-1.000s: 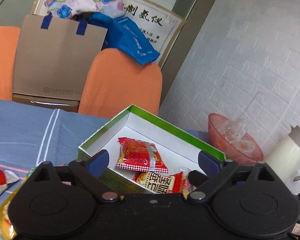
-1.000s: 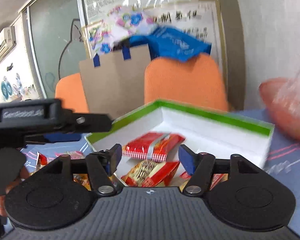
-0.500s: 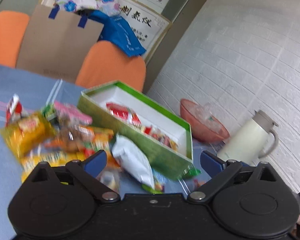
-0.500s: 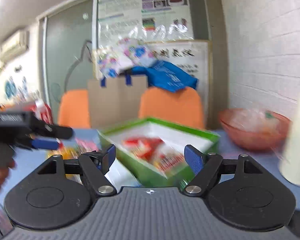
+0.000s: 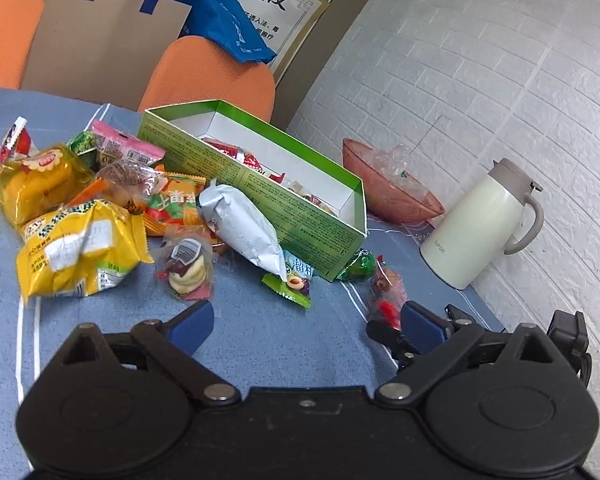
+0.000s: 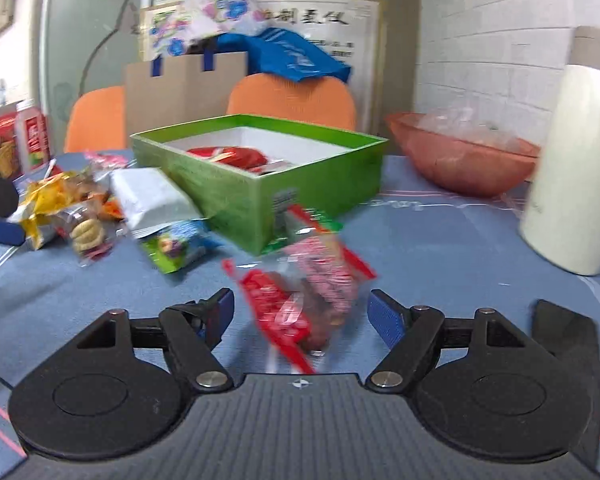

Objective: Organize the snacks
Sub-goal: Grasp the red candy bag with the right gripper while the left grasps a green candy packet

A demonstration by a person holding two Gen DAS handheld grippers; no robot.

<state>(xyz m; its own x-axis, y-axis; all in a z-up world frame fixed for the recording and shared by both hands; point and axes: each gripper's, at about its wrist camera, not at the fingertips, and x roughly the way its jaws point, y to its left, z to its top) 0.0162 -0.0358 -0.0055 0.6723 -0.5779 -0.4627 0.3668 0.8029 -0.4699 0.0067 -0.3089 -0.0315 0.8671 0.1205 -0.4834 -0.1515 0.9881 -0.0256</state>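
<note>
A green box (image 5: 260, 196) (image 6: 300, 188) with a white inside holds red snack packets (image 6: 236, 157). Loose snacks lie on the blue tablecloth to its left: yellow bags (image 5: 76, 248), a silver-white bag (image 5: 244, 228) (image 6: 152, 200), a clear cookie pack (image 5: 186, 266), a green-blue packet (image 5: 296, 278) (image 6: 176, 248). A red and clear snack packet (image 6: 304, 292) (image 5: 384, 292) lies on the cloth between the fingers of my open right gripper (image 6: 300, 314). My left gripper (image 5: 308, 324) hangs open above bare cloth, short of the pile, holding nothing.
A pink bowl (image 5: 388, 188) (image 6: 460, 160) with clear wrappers and a cream thermos jug (image 5: 480, 224) (image 6: 580, 168) stand right of the box by the white brick wall. Orange chairs (image 5: 212, 76), a cardboard bag and a blue bag sit behind the table. Red boxes (image 6: 4, 148) stand far left.
Both grippers have pulled back from over the box and dropped lower. The snack pile came into view, and the red packet now lies between the right fingers.
</note>
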